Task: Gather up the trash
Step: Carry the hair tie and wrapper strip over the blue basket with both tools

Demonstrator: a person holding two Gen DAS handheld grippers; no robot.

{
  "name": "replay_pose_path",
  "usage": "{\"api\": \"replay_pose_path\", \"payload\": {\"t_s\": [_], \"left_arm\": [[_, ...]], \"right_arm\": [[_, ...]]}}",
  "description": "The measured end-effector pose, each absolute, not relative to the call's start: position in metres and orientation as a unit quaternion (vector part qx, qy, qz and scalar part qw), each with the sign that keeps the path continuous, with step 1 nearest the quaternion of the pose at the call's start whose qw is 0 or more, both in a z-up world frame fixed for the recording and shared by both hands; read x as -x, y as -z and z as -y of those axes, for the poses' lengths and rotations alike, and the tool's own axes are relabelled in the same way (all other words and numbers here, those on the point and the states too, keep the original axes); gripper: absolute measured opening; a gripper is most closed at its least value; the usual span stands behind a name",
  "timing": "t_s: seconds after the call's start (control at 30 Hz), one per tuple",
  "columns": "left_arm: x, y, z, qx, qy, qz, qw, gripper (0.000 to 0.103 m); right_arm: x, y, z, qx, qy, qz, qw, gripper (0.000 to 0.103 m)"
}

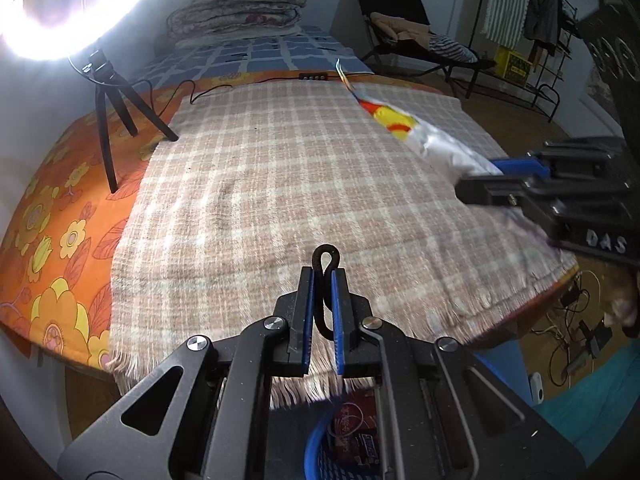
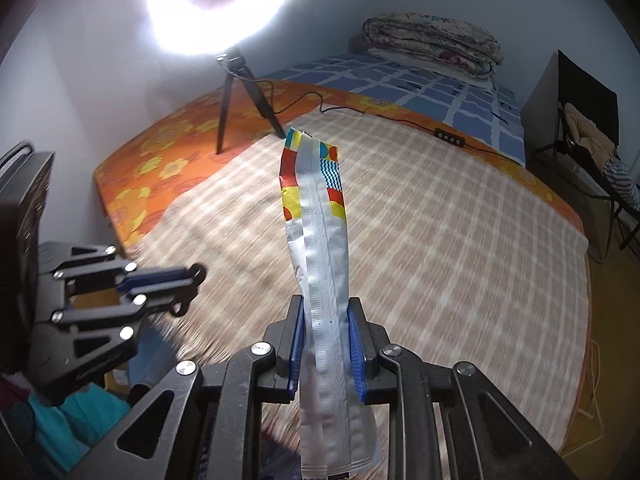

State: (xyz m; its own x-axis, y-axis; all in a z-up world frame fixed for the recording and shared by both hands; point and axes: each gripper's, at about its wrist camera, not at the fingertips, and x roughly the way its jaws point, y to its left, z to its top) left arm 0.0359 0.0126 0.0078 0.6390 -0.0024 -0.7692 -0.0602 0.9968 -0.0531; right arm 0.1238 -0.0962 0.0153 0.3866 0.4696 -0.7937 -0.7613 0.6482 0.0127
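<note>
At twelve o'clock of the right gripper (image 2: 326, 344), a light, crinkly wrapper (image 2: 320, 240) is clamped mid-length; a limp black cord (image 1: 325, 280) is pinched by the left gripper (image 1: 322, 320).

Bed (image 1: 280, 184) covered by a checked blanket (image 2: 440, 240); a lit ring light (image 2: 222, 4) on a tripod (image 1: 116, 112) is seen against a pale wall (image 2: 80, 80).

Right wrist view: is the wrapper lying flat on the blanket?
No, the wrapper stands up clamped in the right gripper, above the blanket.
</note>
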Motion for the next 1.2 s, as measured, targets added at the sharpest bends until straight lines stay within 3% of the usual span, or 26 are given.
{"api": "replay_pose_path", "payload": {"t_s": [0.37, 1.2], "left_arm": [[-0.004, -0.005, 0.007, 0.027, 0.006, -0.429, 0.903, 0.006], [0.061, 0.065, 0.046, 0.021, 0.049, -0.508, 0.860, 0.006]], "right_arm": [[-0.062, -0.006, 0.130, 0.165, -0.381, -0.419, 0.808, 0.019], [0.026, 0.079, 0.179, 0.126, -0.388, -0.510, 0.757, 0.019]]}}
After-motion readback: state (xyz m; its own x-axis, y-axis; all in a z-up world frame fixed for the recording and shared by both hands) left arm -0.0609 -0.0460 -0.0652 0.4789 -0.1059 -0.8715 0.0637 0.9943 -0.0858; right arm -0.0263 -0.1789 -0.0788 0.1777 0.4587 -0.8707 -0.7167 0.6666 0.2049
